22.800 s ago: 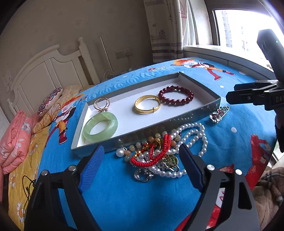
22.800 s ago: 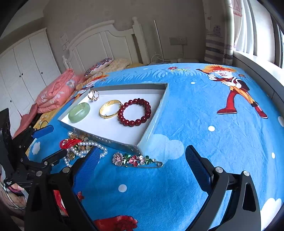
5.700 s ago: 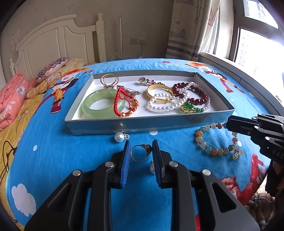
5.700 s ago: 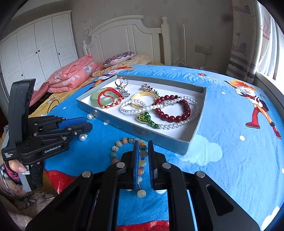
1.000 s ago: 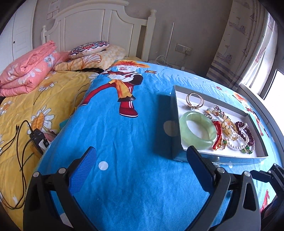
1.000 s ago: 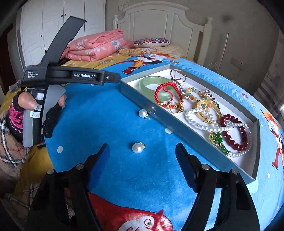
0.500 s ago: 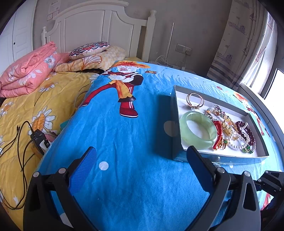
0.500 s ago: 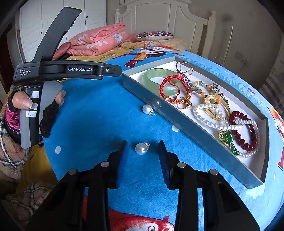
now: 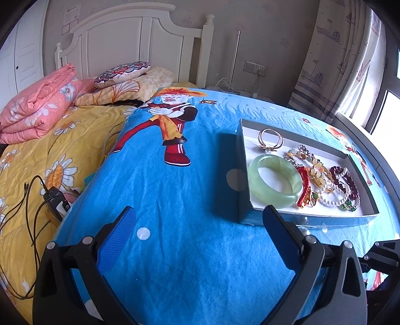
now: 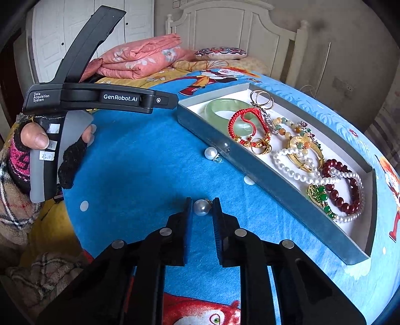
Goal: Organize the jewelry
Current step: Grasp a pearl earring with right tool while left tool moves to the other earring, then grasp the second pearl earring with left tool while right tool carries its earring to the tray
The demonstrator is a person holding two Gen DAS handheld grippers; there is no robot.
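Nearest, right gripper (image 10: pixel 202 205) is low over the blue blanket (image 10: pixel 140 160), jaws narrowed around a pearl earring (image 10: pixel 201 207); the pearl sits between the two fingers, left side about touching, a slight gap on the right, so can't tell if it's actually pinched yet. Main risk, as I judge it: the pearl is round and smooth and the pads are flat, so an off-centre squeeze could squirt it forward or sideways across the blanket, maybe off the bed edge close by. The small metal hook at its upper right could snag the fuzzy fabric and tug the piece out of the grip on lift. Soft bedding also gives under pressure, so pushing down could bury the pearl or trap cloth between the fingers. Just beyond, a second pearl earring (image 10: pixel 210 153) lies on the blanket beside the near wall of the tray (image 10: pixel 260 172), not yet put away; a careless swing toward the tray could knock it. Inside the tray: jade bangle (image 10: pixel 226 108), red cord bracelet (image 10: pixel 246 125), white pearl strand (image 10: pixel 295 172), dark red bead bracelet (image 10: pixel 342 190), all crowded and overlapping, so a dropped pearl may roll under or tangle with them. Left gripper (image 9: pixel 200 225) is held off to the side, jaws wide apart, empty, hovering over bare blanket, tray (image 9: pixel 307 221) to its right. Far back, folded pink quilt (image 10: pixel 142 60) and white headboard (image 10: pixel 225 22).
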